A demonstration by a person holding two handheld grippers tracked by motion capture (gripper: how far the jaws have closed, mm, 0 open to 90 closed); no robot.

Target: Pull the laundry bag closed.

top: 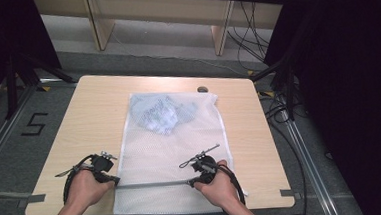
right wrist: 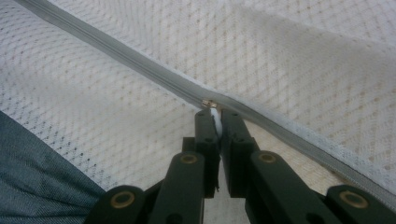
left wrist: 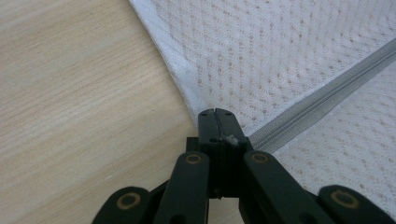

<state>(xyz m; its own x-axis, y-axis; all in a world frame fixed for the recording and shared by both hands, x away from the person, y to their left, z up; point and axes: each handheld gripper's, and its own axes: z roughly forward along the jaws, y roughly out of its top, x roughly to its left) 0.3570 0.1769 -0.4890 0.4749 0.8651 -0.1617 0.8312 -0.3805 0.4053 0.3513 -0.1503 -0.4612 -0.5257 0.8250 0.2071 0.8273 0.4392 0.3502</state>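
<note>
Zipper (top: pixel 153 184) running left-right across mesh bag (top: pixel 169 154), parallel to table's near edge

Mesh bag (top: pixel 169 154) lies flat mid-bench (top: pixel 94 118), near edge overhanging toward the person. Folded garment (top: pixel 161 114) inside its far half. Zipper (top: pixel 153 184) runs across the near part; left gripper (top: pixel 114 182) at its left end, right gripper (top: pixel 191 182) toward its right.

My light wooden surface (top: pixel 94 118) stands on grey floor with a black "5" (top: pixel 33 124) marked to its left. A small dark object (top: pixel 202 89) sits near its far edge. Beyond stands pale wooden furniture (top: pixel 162 11), with black cables (top: pixel 246 34) trailing beside it.
</note>
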